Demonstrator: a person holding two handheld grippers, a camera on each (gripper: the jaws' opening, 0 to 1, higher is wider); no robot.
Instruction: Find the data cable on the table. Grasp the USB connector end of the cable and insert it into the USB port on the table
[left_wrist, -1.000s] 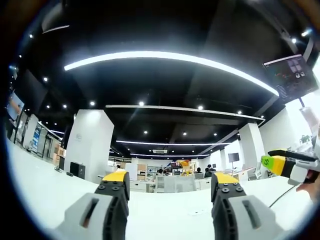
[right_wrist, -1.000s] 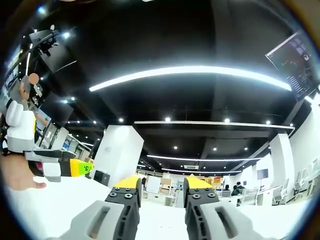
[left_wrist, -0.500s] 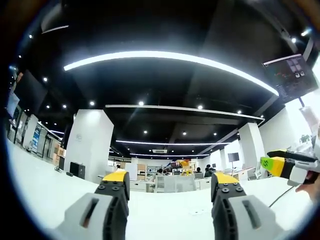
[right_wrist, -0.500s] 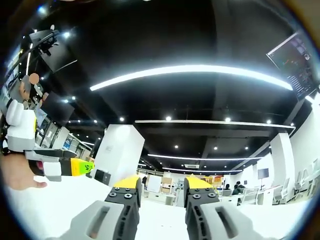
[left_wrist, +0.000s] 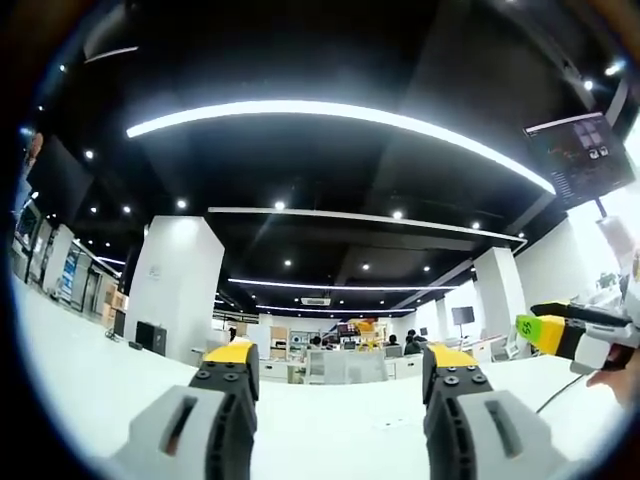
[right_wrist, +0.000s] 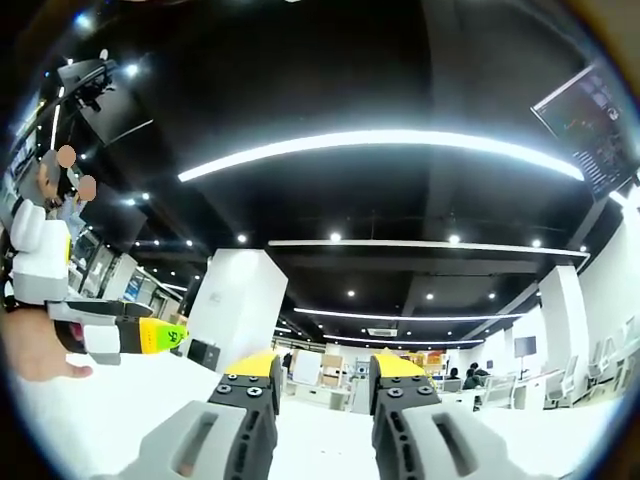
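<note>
Your left gripper (left_wrist: 340, 356) and right gripper (right_wrist: 327, 364): both spread, empty, aimed level over table (left_wrist: 100, 385), likely start pose. Thin cable (left_wrist: 552, 394) peeks lower right, left gripper view.

Left gripper view sitting low over white desk (left_wrist: 80, 390), facing forward, tilting up toward ceiling; right gripper (left_wrist: 537, 323) entering at right edge. Right gripper view looking likewise, left gripper (right_wrist: 165, 331) entering at left edge. Both sharing curved light strip (left_wrist: 340, 112), white pillar (left_wrist: 175, 285), hanging screen (left_wrist: 580, 155), distant office.
</note>
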